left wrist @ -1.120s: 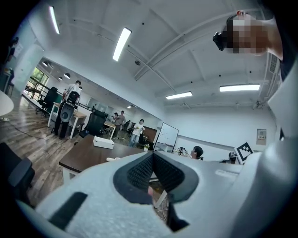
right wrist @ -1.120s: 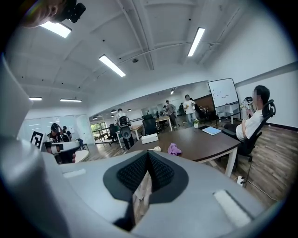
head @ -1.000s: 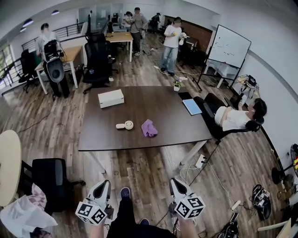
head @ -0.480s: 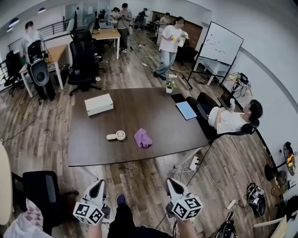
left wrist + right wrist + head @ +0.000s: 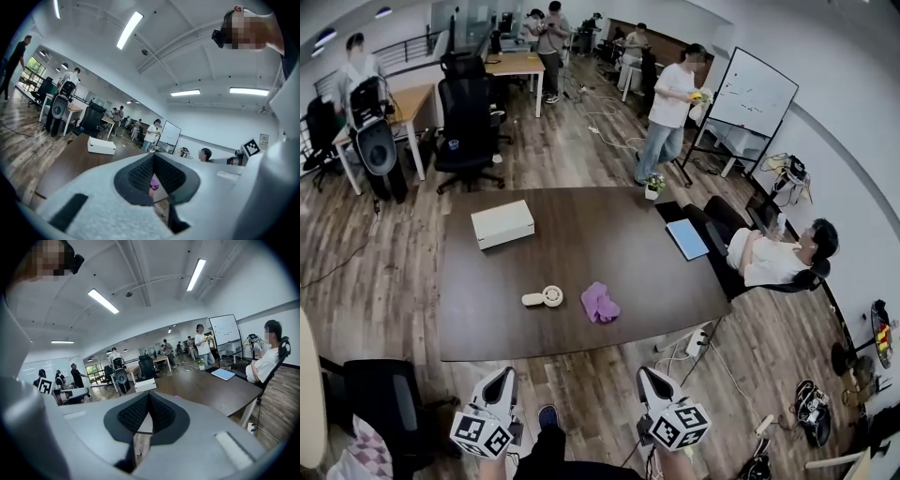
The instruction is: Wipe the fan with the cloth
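A small cream hand fan (image 5: 545,297) lies on the dark brown table (image 5: 581,244) near its front edge. A crumpled purple cloth (image 5: 600,303) rests just to the fan's right. Both grippers hang low in the head view, well short of the table over the wooden floor. The left gripper (image 5: 501,382) is shut with nothing in it. The right gripper (image 5: 651,382) is shut and empty too. In the left gripper view its jaws (image 5: 153,168) meet, and a sliver of the purple cloth (image 5: 153,185) shows past them. The right gripper (image 5: 148,405) also has its pads together.
A white box (image 5: 502,223), a blue notebook (image 5: 687,238) and a small potted plant (image 5: 652,186) stand on the table. A person sits in a chair (image 5: 773,258) at the right end. Black office chairs (image 5: 389,398) stand at the left. Cables and a power strip (image 5: 697,343) lie on the floor.
The table, with fan and cloth, has drawn closer and lower in the head view as I walked toward it. Both grippers stayed shut at the bottom edge. A standing person walked right.
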A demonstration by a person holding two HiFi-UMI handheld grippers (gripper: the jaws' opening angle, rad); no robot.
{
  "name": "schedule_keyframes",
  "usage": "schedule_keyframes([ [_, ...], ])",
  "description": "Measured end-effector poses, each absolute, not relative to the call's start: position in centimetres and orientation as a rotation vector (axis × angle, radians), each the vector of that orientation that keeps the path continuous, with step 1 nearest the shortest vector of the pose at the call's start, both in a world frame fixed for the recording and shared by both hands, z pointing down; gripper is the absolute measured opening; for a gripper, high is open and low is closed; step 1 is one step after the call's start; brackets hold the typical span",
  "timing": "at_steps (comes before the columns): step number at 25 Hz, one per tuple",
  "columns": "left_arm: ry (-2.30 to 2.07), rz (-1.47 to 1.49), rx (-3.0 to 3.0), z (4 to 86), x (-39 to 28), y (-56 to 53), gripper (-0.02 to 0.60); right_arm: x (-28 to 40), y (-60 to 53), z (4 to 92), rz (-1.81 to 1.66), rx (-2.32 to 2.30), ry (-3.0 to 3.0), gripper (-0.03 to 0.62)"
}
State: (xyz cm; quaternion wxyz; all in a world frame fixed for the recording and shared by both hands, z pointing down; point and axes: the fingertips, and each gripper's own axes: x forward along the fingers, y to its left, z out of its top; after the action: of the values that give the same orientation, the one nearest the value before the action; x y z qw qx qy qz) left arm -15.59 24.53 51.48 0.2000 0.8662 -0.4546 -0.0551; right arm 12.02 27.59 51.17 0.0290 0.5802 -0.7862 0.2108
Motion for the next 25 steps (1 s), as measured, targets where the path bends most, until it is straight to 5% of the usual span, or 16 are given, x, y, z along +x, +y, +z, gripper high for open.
schedule_keyframes([
  [25,-1.274,-0.097,2.451,50.1,-16.7,12.2,-0.002,10.1,13.0,49.6,0.637,1.829,-2.456,0.012],
])
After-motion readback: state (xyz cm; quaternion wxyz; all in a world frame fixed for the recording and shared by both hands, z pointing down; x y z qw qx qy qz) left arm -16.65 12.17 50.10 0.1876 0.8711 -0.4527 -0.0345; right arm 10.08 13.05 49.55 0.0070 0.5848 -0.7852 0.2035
